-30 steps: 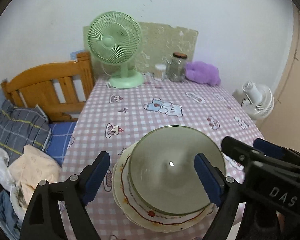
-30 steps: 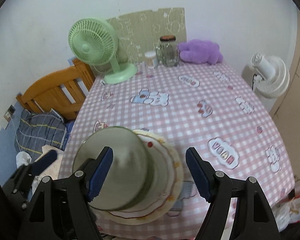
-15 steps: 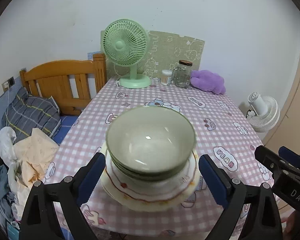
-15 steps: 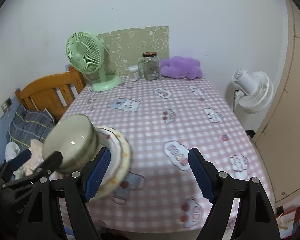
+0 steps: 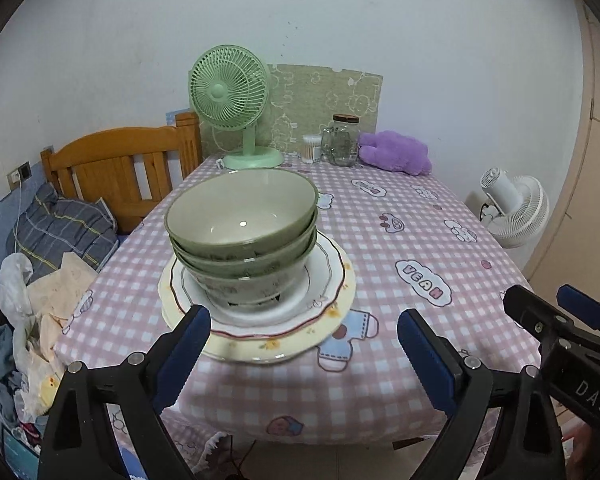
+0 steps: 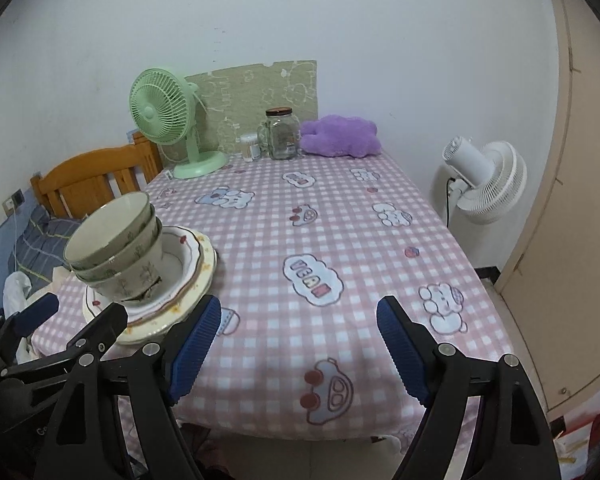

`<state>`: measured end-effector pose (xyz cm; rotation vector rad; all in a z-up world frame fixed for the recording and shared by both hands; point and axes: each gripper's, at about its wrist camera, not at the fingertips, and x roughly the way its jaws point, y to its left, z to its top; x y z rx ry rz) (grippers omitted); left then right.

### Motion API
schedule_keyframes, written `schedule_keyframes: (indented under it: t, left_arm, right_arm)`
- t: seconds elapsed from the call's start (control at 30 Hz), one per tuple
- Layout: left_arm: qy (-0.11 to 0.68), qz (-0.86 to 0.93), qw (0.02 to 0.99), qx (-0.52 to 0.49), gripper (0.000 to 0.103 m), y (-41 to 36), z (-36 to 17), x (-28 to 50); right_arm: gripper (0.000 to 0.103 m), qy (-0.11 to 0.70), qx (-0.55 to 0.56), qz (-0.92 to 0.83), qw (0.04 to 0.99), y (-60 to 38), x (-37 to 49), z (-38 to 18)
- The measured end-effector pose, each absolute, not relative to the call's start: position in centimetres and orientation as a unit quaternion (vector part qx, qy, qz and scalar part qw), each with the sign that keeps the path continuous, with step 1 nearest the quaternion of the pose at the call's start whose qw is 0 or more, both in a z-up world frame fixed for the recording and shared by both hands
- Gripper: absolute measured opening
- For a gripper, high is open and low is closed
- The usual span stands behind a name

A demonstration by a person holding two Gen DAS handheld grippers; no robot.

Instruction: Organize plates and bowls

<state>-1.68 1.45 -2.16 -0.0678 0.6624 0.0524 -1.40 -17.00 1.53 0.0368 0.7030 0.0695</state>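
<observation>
Three green bowls [image 5: 242, 226] sit nested in one stack on a white plate with a red rim line [image 5: 324, 284], which rests on a wider cream plate [image 5: 260, 350] near the front left of the table [image 5: 400, 248]. My left gripper [image 5: 304, 356] is open with nothing between its blue pads, drawn back in front of the plates. In the right wrist view the same bowl stack [image 6: 112, 240] and plates [image 6: 188, 284] stand at the left. My right gripper [image 6: 300, 344] is open and empty over bare tablecloth, to the right of the stack.
At the table's far end stand a green fan [image 5: 232, 96], a glass jar [image 5: 342, 140], a small cotton swab tub [image 5: 312, 149] and a purple plush [image 5: 396, 152]. A wooden bed frame [image 5: 116, 164] with bedding is left of the table. A white fan [image 6: 484, 180] stands at the right.
Both grippers have pulled back from the stack toward the table's front edge. A second ago the left pads flanked the top bowl; now they are clear of it and set slightly wider.
</observation>
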Motion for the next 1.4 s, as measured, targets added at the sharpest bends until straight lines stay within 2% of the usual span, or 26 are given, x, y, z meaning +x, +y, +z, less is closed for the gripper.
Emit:
schedule_keyframes:
  t: [0.87,1.4]
  left_arm:
    - [0.304,0.039,0.951,-0.038,0.096,1.3,-1.5,-3.1]
    - [0.306,0.048,0.95,-0.039,0.1,1.7,-1.4,-3.5]
  right_arm:
    - [0.087,0.323,0.011,0.042,0.945,-17.0,-2.8,1.9]
    - [0.09,0.324,0.01,0.041,0.945,-16.9,-3.0,1.9]
